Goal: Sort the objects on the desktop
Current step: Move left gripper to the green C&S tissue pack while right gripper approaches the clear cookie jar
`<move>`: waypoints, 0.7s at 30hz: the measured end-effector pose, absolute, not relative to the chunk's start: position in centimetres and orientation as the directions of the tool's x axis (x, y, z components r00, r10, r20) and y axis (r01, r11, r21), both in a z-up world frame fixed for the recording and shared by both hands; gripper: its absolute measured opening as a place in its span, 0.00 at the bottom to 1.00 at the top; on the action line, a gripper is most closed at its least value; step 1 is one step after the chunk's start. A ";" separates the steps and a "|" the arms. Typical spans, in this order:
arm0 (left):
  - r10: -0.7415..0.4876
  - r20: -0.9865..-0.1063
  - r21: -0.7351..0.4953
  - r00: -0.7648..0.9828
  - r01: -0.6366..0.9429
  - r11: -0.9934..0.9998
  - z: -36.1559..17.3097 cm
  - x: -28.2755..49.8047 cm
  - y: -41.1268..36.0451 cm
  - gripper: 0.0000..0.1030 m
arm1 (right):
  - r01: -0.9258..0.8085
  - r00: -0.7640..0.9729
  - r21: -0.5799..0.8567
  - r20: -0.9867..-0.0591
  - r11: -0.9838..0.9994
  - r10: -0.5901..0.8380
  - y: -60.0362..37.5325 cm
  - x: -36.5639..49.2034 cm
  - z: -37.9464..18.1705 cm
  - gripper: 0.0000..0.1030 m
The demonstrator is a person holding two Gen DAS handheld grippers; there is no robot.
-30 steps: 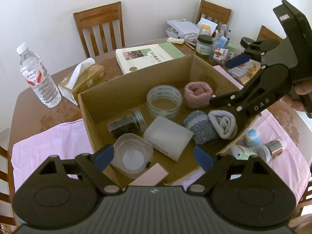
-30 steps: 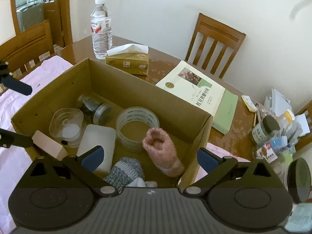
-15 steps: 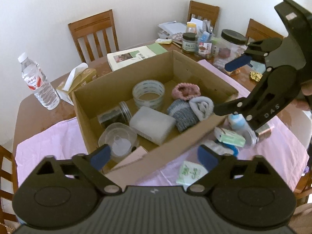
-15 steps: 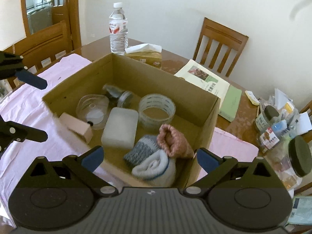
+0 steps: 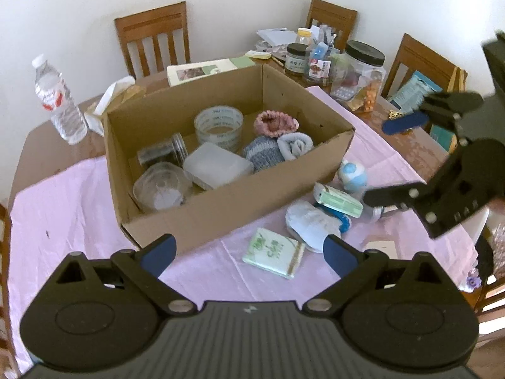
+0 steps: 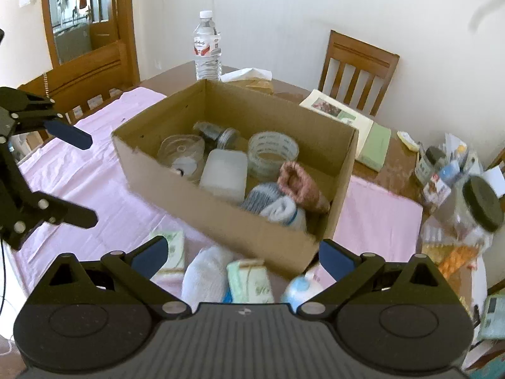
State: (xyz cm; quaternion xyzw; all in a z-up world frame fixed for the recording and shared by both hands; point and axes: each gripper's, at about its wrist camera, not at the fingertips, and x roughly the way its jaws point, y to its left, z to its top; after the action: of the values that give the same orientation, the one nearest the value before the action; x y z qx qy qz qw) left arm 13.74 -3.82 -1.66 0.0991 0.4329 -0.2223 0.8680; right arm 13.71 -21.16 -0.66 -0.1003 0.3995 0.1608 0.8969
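A cardboard box (image 5: 240, 199) (image 6: 221, 199) sits on a pink cloth and holds a tape roll (image 5: 218, 125), rolled socks (image 5: 285, 147), a white block (image 5: 217, 165), a clear tub (image 5: 161, 186) and a jar (image 5: 162, 153). Loose on the cloth beside it lie a tissue pack (image 5: 274, 252), a white sock (image 5: 311, 222), a green packet (image 5: 339, 201) and a blue-white bottle (image 5: 353, 175). My left gripper (image 5: 249, 251) is open and empty, held back above the box's near corner. My right gripper (image 6: 241, 254) is open and empty above the loose items.
A water bottle (image 5: 60, 101), a tissue box (image 5: 116, 94) and a book (image 5: 205, 69) lie behind the box. Jars and clutter (image 5: 334, 66) crowd the far right corner. Wooden chairs (image 5: 154, 34) ring the table.
Both grippers have pulled back and up from the box, so the whole box and the loose items beside it have come into view. Both stay open and empty.
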 end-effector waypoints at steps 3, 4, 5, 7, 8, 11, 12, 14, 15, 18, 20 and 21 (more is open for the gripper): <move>-0.294 -0.795 -0.022 0.530 0.459 0.888 -2.2 13.0 -4.3 0.97 | -0.349 0.628 -0.038 -0.752 0.936 0.203 -21.6 12.2 -1.5 1.00; -0.286 -0.797 -0.014 0.532 0.457 0.889 -2.5 12.7 -4.6 0.97 | -0.340 0.627 -0.032 -0.752 0.940 0.202 -21.7 11.6 -1.8 1.00; -0.282 -0.799 -0.010 0.532 0.456 0.890 -2.7 12.5 -4.8 0.97 | -0.330 0.628 -0.025 -0.752 0.944 0.200 -21.9 11.1 -2.1 1.00; -0.280 -0.802 -0.011 0.528 0.456 0.890 -3.3 12.2 -5.2 0.97 | -0.307 0.632 -0.017 -0.751 0.952 0.191 -22.1 10.1 -2.7 1.00; -0.281 -0.804 -0.013 0.524 0.457 0.889 -3.6 12.1 -5.4 0.97 | -0.297 0.633 -0.014 -0.752 0.955 0.185 -22.2 9.6 -3.0 1.00; -0.285 -0.814 -0.019 0.506 0.467 0.884 -4.5 11.8 -6.1 0.97 | -0.271 0.633 0.001 -0.753 0.963 0.179 -22.5 8.3 -3.9 1.00; -0.290 -0.816 -0.022 0.500 0.474 0.880 -4.9 11.7 -6.3 0.97 | -0.263 0.630 0.009 -0.756 0.965 0.179 -22.5 8.0 -4.2 1.00; -0.297 -0.820 -0.024 0.490 0.489 0.872 -5.6 11.7 -6.4 0.97 | -0.242 0.619 0.035 -0.764 0.970 0.182 -22.7 7.6 -4.9 1.00; -0.298 -0.822 -0.023 0.486 0.494 0.869 -5.9 11.8 -6.5 0.97 | -0.231 0.617 0.042 -0.766 0.972 0.179 -22.7 7.4 -5.2 1.00; -0.285 -0.832 -0.007 0.476 0.505 0.863 -7.4 12.2 -6.6 0.97 | -0.200 0.620 0.021 -0.771 0.980 0.142 -22.4 6.9 -5.9 1.00; -0.278 -0.831 0.013 0.483 0.515 0.857 -8.2 12.5 -6.7 0.97 | -0.178 0.619 0.003 -0.777 0.984 0.114 -22.3 6.6 -6.4 1.00; -0.271 -0.832 0.027 0.485 0.522 0.852 -8.6 12.6 -6.8 0.97 | -0.167 0.616 0.000 -0.781 0.986 0.104 -22.2 6.5 -6.6 1.00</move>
State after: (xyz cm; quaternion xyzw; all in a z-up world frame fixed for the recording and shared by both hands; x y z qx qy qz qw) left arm 12.62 -6.85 -8.62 0.1393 0.4508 -0.2332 0.8503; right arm 6.50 -22.23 -6.60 -0.0366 0.4316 0.0757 0.8981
